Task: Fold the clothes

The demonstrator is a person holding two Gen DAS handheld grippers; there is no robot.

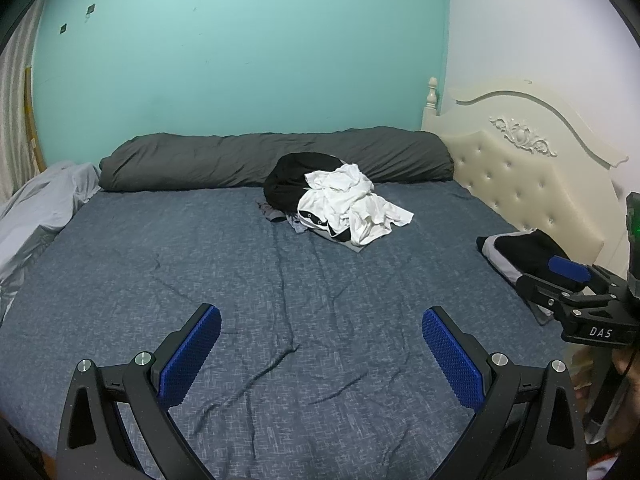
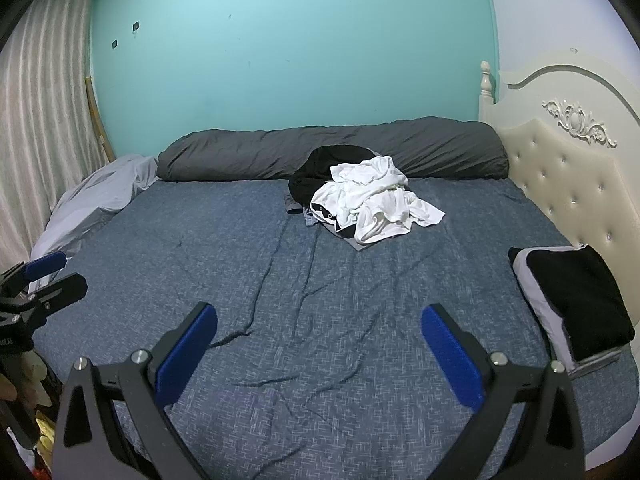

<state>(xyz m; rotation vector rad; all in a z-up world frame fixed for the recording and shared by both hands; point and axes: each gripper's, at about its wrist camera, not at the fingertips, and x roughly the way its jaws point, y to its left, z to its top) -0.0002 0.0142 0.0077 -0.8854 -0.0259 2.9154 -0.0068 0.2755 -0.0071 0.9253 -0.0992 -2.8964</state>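
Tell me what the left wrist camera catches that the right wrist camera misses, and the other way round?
Only the left wrist view shows the right gripper from the side, in front of the folded black and grey garment. Only the right wrist view shows the striped curtain at full height, the left gripper from the side, and that garment unobstructed. Both show the blue bedsheet, the unfolded clothes pile, the dark grey bolster, the cream headboard, and open fingers.

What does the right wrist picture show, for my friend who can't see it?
A pile of unfolded clothes, white on top of black, sits far back on a blue bed. The open right gripper hovers over the bed, holding nothing. A folded black and grey garment lies by the cream headboard.
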